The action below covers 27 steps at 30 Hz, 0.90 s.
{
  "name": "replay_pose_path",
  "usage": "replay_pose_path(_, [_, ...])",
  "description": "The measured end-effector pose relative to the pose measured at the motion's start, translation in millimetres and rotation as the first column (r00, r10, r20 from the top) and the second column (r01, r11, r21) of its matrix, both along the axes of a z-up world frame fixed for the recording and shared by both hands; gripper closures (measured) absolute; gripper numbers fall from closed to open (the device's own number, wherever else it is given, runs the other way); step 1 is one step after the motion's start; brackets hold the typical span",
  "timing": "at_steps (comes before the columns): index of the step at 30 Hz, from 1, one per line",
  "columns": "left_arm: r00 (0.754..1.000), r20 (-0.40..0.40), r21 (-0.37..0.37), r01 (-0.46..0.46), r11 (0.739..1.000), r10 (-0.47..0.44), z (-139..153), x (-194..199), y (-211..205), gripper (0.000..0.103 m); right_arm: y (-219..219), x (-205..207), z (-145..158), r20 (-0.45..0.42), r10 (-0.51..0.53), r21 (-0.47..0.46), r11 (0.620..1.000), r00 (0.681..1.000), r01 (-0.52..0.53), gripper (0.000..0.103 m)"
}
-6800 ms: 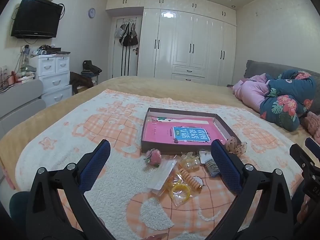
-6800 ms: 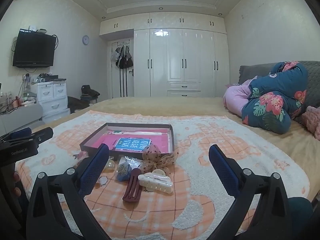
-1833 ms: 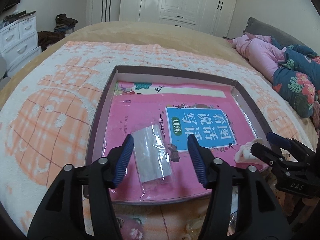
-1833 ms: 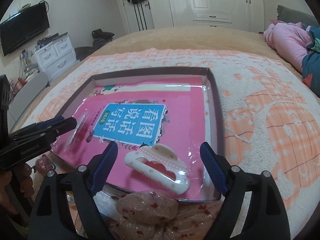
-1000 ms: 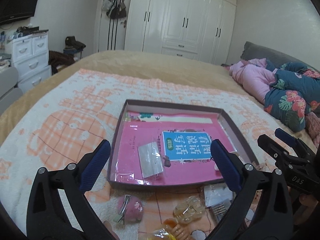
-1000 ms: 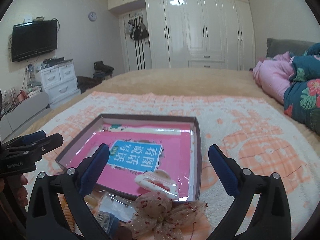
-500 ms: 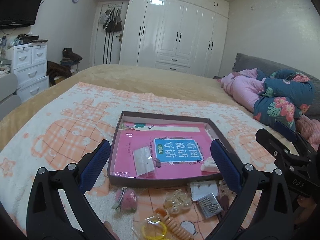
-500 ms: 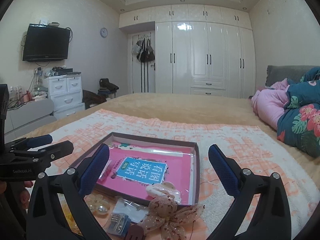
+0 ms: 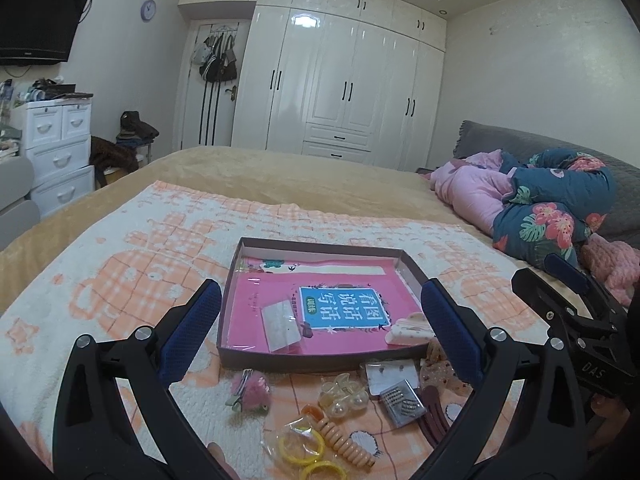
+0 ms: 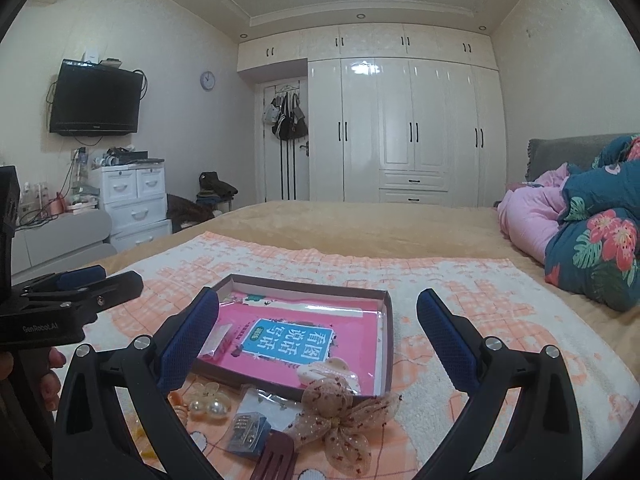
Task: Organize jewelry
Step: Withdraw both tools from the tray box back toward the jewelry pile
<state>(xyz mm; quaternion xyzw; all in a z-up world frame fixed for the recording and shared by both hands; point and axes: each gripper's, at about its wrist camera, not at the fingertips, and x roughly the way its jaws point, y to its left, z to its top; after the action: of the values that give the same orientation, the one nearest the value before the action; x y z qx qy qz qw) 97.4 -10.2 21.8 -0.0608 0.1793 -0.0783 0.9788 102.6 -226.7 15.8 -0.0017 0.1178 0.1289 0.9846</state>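
We have pulled both grippers, left (image 9: 320, 332) and right (image 10: 318, 332), back with jaws wide apart and empty, leaving the clear plastic packet (image 9: 281, 325) and cream claw clip (image 9: 410, 330) in the shallow brown cardboard tray (image 9: 316, 356), seemingly settled, so the loose hair accessories (image 9: 344, 396) before it come next.

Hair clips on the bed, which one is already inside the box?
The white claw clip, lying in the box's near right corner. The dark red claw clip and the pink flower clip lie outside on the blanket.
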Motion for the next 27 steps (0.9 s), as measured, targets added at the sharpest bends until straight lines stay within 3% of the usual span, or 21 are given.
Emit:
replay_pose_path(11, [1.000,0.022,-0.010,-0.012,1.000,0.012,6.1,-16.8,9.5,0.011,-11.7,-20.3,-1.5,-0.002,-0.036,0.007,0.999,0.999,0.036,0.006])
replay_pose_path(27, [0.999,-0.030,0.033,-0.035,0.999,0.036,-12.2,-37.0,25.6,0.011,-10.0,-37.2,-17.5,-0.056,-0.022,-0.015,1.000,0.998,0.021,0.006])
